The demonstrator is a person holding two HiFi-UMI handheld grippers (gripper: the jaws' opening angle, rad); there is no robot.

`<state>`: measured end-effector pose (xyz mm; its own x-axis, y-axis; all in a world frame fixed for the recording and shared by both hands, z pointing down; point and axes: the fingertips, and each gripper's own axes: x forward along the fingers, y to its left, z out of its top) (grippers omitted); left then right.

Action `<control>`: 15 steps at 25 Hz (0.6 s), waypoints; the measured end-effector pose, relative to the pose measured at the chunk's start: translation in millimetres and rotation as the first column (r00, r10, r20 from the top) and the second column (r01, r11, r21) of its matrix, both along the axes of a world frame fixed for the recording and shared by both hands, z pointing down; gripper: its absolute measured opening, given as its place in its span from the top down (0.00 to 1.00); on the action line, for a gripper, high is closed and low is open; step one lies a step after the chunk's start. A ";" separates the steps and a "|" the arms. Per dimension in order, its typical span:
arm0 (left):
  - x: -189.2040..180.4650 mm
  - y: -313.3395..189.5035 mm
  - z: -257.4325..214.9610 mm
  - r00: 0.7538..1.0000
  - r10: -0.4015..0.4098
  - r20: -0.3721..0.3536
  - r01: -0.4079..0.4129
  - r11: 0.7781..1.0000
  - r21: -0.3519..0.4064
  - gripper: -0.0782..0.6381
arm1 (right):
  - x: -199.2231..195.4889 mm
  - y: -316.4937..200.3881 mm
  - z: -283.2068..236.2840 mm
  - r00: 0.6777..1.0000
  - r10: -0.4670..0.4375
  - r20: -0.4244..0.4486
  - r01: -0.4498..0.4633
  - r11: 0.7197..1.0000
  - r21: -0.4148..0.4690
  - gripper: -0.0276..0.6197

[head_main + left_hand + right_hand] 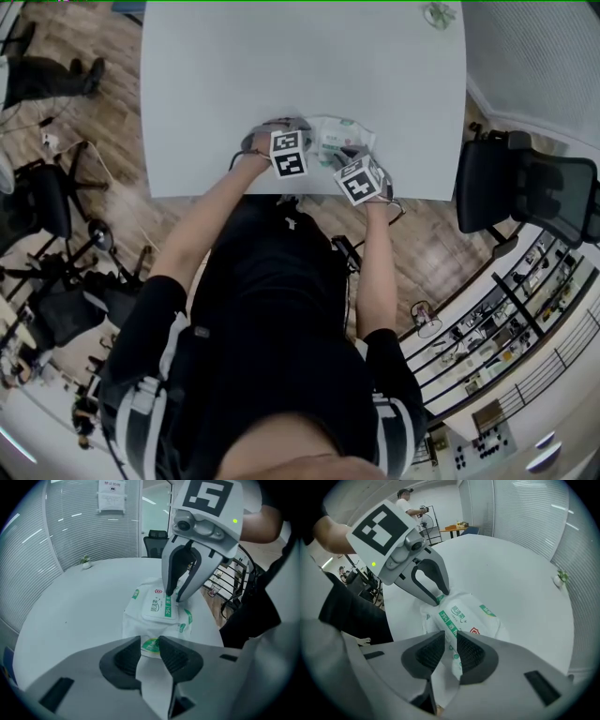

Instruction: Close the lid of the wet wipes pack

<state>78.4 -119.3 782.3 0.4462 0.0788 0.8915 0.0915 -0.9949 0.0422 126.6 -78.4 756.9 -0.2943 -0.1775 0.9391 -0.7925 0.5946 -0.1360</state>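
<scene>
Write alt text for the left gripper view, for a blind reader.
The left gripper pinches the near edge of a white wet wipes pack on a white table. The right gripper reaches down, its tips at the pack's lid.

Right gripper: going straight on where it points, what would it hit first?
The right gripper would most likely meet the wet wipes pack just beyond its slightly parted jaws, though depth is unclear.

white table — wood floor, black office chair
</scene>
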 end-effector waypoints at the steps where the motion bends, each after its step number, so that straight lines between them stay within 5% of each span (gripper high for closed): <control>1: -0.2 -0.3 -0.2 1.000 -0.002 -0.001 0.002 1.000 -0.001 0.70 | -0.6 -0.2 2.1 1.000 0.002 -0.025 -0.002 1.000 0.006 0.81; 15: -3.1 -4.4 1.6 1.000 -0.006 -0.012 0.006 1.000 -0.007 0.70 | -4.0 -3.4 18.7 0.979 0.002 -0.203 0.001 1.000 0.015 0.80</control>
